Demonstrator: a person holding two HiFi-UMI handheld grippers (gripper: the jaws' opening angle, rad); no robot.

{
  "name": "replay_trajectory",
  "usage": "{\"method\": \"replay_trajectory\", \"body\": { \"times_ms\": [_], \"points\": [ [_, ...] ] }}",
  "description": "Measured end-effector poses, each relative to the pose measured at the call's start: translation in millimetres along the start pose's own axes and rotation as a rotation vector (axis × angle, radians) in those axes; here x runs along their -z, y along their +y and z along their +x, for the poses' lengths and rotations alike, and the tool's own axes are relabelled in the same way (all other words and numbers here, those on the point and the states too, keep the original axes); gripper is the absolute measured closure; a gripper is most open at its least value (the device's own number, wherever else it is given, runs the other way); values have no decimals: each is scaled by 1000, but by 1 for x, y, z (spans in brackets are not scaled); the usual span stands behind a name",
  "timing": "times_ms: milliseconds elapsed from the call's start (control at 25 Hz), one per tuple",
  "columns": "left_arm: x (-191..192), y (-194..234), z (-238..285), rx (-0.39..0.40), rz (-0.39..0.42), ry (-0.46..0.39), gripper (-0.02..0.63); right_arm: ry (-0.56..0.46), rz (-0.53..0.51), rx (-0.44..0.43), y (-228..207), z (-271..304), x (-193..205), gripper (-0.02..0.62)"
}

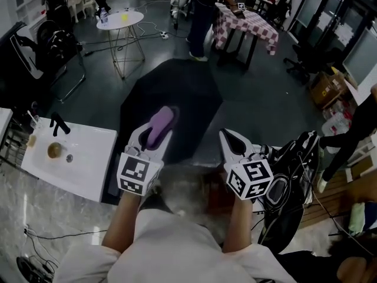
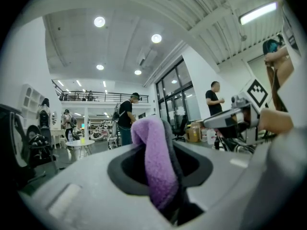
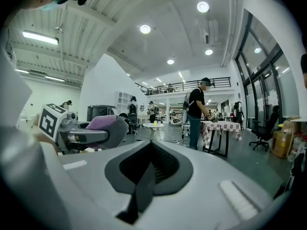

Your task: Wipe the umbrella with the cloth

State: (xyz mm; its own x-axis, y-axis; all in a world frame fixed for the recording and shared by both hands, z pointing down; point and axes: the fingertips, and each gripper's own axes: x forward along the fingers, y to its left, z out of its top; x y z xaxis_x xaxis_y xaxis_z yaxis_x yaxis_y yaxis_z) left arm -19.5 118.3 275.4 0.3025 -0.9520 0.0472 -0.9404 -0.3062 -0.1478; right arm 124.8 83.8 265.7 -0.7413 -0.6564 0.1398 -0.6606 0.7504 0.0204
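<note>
A black umbrella (image 1: 171,99) lies open on the dark floor ahead of me. A purple cloth (image 1: 161,125) stands up between the jaws of my left gripper (image 1: 154,134), which is shut on it and hangs over the umbrella's near edge. In the left gripper view the cloth (image 2: 154,162) fills the gap between the jaws. My right gripper (image 1: 228,135) is held beside it at the umbrella's near right rim, shut with nothing in it. The right gripper view shows its closed jaws (image 3: 151,152) and the left gripper (image 3: 91,133) with the cloth at the left.
A white table (image 1: 88,164) with small items stands at my left. Black bags and cables (image 1: 291,181) crowd my right. Farther off are a round white table (image 1: 119,20), a checkered table (image 1: 250,25), a standing person (image 1: 203,10) and cardboard boxes (image 1: 325,87).
</note>
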Motion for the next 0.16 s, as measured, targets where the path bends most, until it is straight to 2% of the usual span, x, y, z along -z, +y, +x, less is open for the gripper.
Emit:
{"method": "replay_trajectory", "body": {
  "times_ms": [160],
  "points": [
    [-4,-6,-4,1,1,-10,480,-2,-3,2,-1,-4,0,589]
  ]
}}
